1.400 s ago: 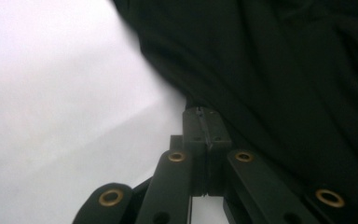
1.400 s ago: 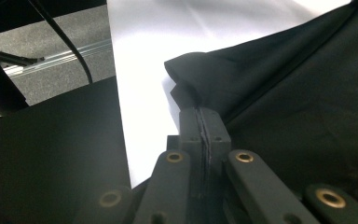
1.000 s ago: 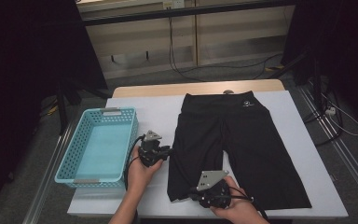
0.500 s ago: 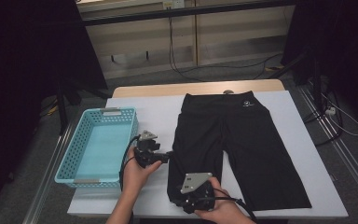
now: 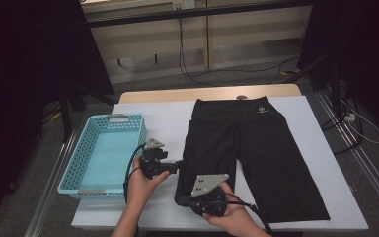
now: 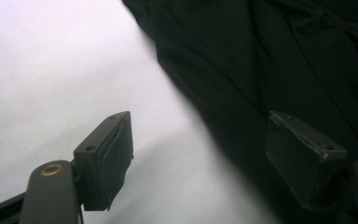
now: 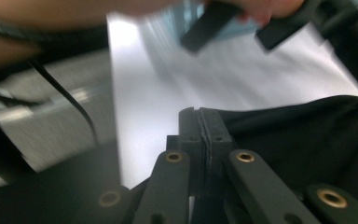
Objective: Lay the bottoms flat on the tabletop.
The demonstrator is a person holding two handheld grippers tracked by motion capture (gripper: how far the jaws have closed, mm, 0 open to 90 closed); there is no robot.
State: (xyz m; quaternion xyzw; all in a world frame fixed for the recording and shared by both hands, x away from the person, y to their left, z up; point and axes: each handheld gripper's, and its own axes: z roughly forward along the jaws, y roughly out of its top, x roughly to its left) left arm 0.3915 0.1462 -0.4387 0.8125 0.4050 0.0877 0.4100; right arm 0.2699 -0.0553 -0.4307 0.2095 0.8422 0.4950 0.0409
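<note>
The black shorts point(image 5: 254, 158) lie flat, unfolded, right of the blue basket point(image 5: 103, 155); folding has barely begun. The right gripper point(image 5: 181, 200), its jaws just closing, pinches their near-left hem. The left gripper point(image 5: 180, 164), just opening, straddles their left edge without gripping.

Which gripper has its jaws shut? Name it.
The right gripper: its pads meet at the black shorts' hem. The left gripper stands open, straddling the shorts' edge.

Black shorts point(image 5: 256, 158), turquoise basket point(image 5: 79, 170), white table point(image 5: 163, 118), perhaps pale wooden far edge.
</note>
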